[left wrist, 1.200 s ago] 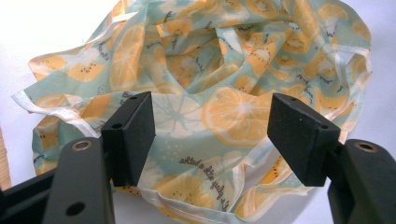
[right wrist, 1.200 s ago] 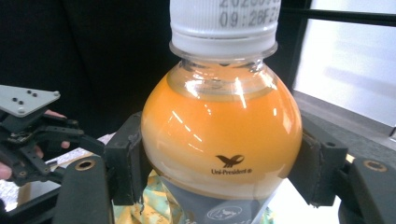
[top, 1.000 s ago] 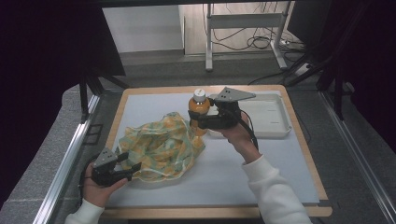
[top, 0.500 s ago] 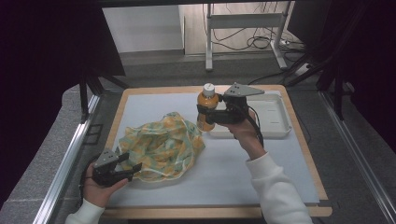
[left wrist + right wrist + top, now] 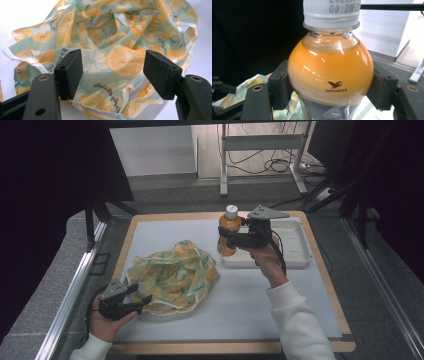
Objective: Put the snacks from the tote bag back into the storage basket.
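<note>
Carried sideways since a second ago, the clear plastic bottle of orange juice with a white screw cap (image 5: pixel 228 233) has shifted from beside the cloth toward the white rectangular plastic tray (image 5: pixel 300 251) at the far right of the table, and it now hangs upright over the tray's near-left corner. The right gripper (image 5: pixel 231 236) is clamped on the bottle's rounded shoulder, one black pad (image 5: pixel 279 85) pressing each side just below the neck, as the right gripper view shows plainly. I judge the bottle fairly heavy for its size, being nearly full, stiff enough in the shoulder to take a firm squeeze, but smooth and glossy, so it could slip downward; that swelling under the neck looks the best place to take it, since the bulge sits between the pads. Nearer the person, the crumpled thin fabric bag printed with orange slices on pale green (image 5: pixel 172 275) lies in a soft heap on the grey mat (image 5: pixel 260 310); it should be light, limp and slithery. The left gripper (image 5: pixel 142 295) rests at the bag's near-left edge with its jaws spread wide and gripping nothing, the fabric lying just ahead of them.
</note>
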Motion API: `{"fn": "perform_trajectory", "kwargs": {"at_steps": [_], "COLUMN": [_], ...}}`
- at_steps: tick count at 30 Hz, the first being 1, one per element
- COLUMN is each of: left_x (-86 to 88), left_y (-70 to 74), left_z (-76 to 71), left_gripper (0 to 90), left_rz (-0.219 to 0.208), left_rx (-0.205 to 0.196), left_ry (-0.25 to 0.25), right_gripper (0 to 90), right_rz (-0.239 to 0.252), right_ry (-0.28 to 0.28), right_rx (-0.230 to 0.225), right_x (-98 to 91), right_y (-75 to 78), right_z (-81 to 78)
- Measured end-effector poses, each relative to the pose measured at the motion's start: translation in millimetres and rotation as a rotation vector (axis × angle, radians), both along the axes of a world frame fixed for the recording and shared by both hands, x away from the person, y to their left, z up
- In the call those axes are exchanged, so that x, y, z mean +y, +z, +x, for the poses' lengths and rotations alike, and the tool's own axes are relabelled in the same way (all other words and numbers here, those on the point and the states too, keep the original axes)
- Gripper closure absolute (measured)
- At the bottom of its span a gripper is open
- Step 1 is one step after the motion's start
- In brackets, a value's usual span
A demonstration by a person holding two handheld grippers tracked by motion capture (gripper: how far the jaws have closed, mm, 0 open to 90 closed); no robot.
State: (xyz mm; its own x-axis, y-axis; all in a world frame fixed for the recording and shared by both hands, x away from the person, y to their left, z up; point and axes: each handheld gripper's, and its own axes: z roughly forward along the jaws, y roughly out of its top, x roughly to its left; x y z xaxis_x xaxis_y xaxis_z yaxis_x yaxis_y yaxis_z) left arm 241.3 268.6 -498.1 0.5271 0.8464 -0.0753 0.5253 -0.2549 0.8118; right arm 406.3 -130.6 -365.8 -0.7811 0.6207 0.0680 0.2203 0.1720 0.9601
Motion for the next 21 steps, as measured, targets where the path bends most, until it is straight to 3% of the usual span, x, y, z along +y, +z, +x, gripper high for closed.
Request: {"fn": "perform_trajectory", "kwargs": {"at_steps": [21], "left_x": [1.4], "left_y": [0.8], "left_z": [-1.2], "left_gripper": [32.6], "left_rz": [-0.02], "left_rx": [-0.003], "left_ry": [-0.003], "right_gripper": [30.5], "right_rz": [-0.042], "right_ry": [-0.155], "right_rx": [0.061], "right_x": [-7.9], "right_y": [-18.3], "right_z": [47.9]}}
